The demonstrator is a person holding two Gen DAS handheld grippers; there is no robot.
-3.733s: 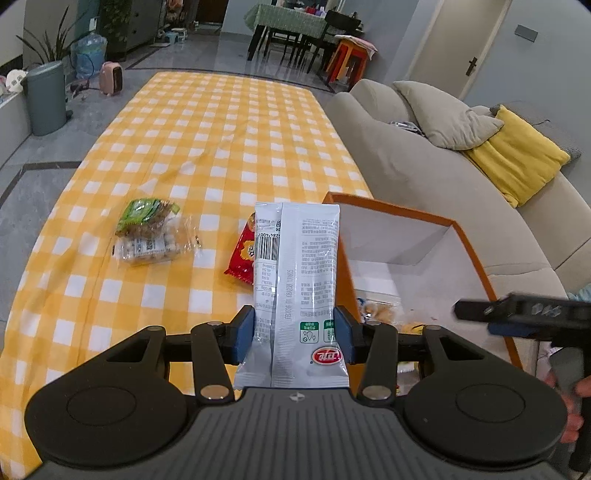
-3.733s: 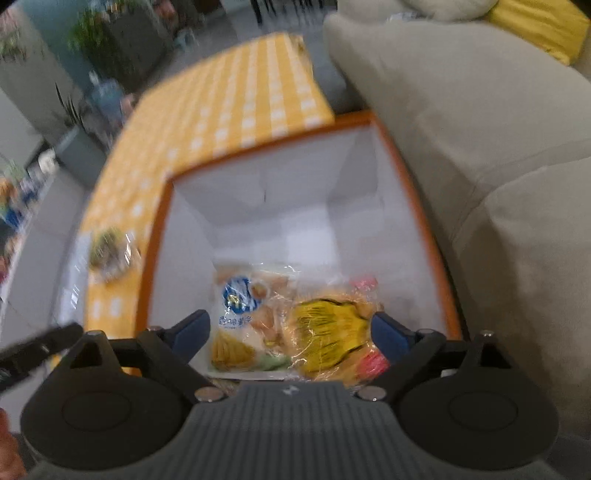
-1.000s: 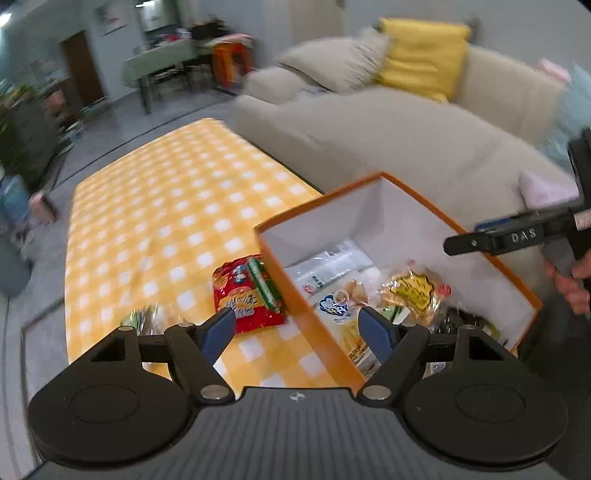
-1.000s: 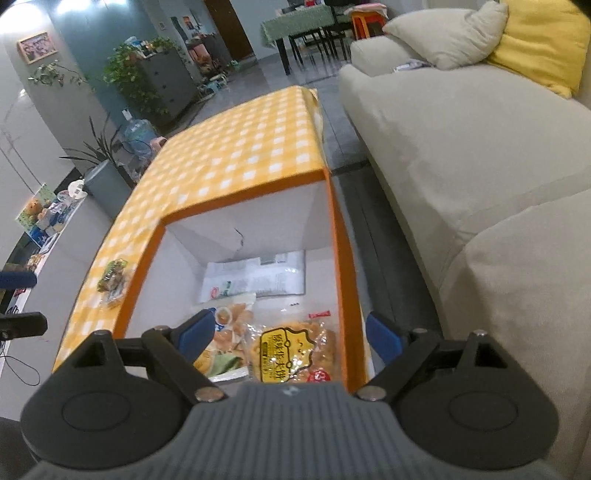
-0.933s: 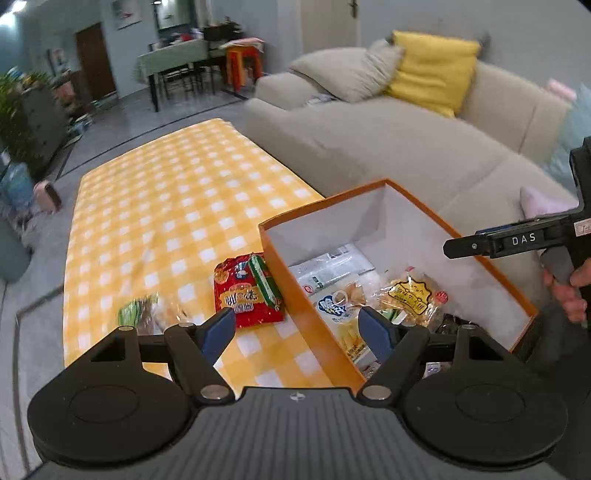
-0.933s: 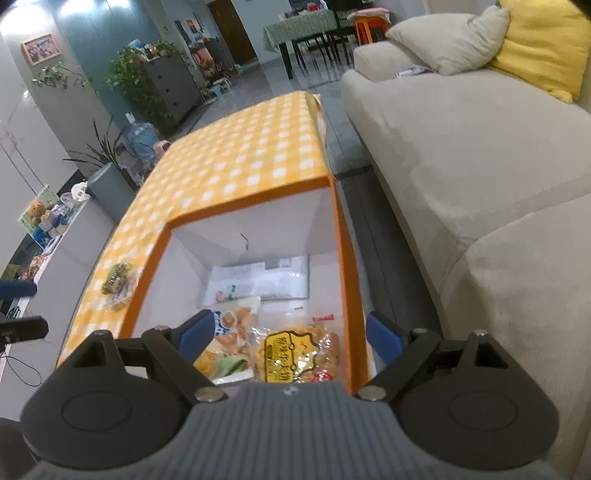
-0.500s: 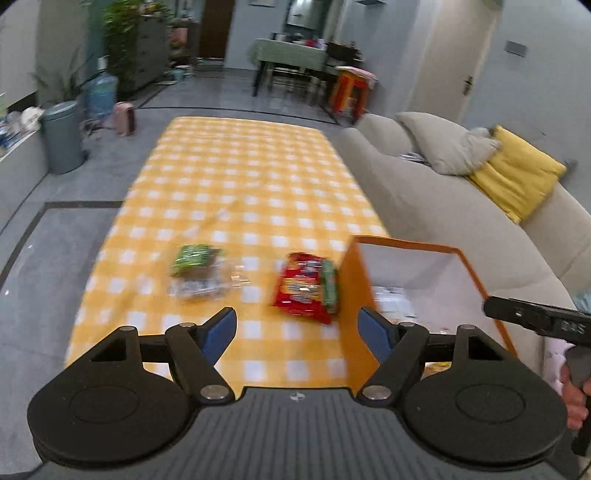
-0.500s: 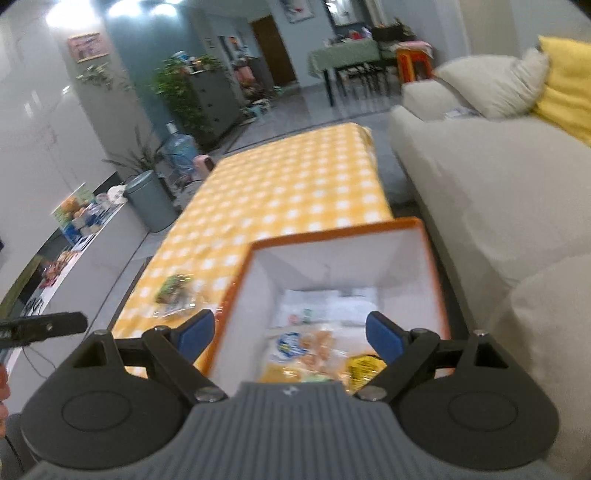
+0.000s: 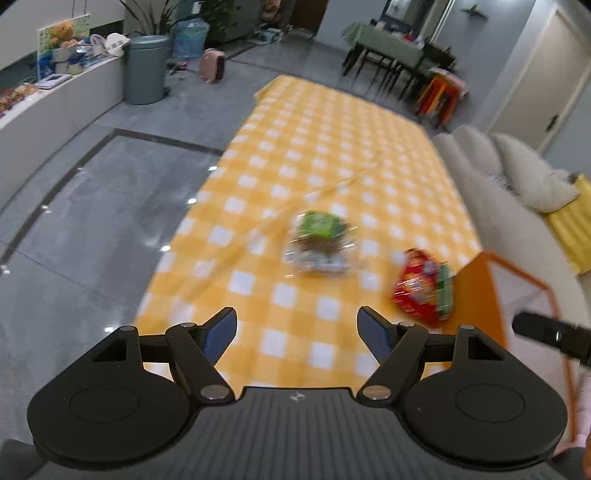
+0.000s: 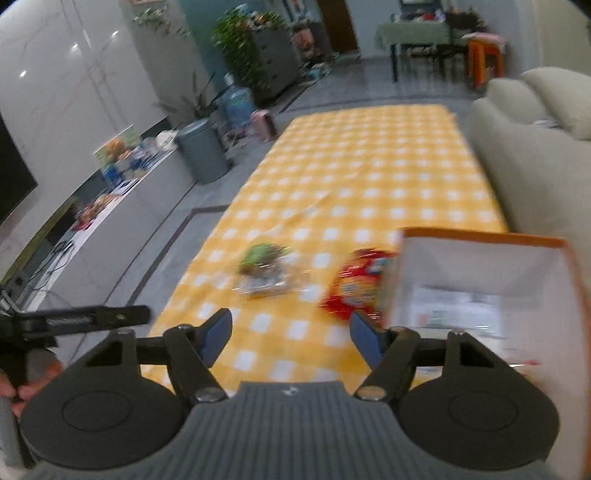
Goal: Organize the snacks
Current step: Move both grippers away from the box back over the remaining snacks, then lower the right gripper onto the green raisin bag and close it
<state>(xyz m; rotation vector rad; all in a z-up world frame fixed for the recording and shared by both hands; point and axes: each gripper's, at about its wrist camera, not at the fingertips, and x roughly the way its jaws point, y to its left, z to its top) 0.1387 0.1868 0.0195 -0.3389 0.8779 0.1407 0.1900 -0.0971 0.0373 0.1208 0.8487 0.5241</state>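
Snacks left on the desk (image 9: 325, 155): a clear, green-topped pack (image 9: 320, 242) mid-desk and a red bag (image 9: 423, 288) touching the orange box (image 9: 476, 291). Both look light, crinkly, slippery; pinch across an edge. Left claw (image 9: 297, 332) spread, empty; right claw (image 10: 290, 330) has just been closing, empty.

- A grey tiled floor (image 9: 92, 192) with dark inlaid lines reflects small spots of light.
- A beige sofa (image 10: 532, 162) with a yellow cushion (image 9: 576, 229) runs along the right.
- A grey bin (image 9: 144, 70), a water jug (image 9: 188, 35) and plants (image 10: 240, 44) stand by a low white counter (image 9: 55, 107).
- Far back stands a dining table with a green cloth (image 9: 388, 46), dark chairs and an orange stool (image 10: 484, 55).
- A closed door (image 9: 532, 81) is in the grey wall at right.
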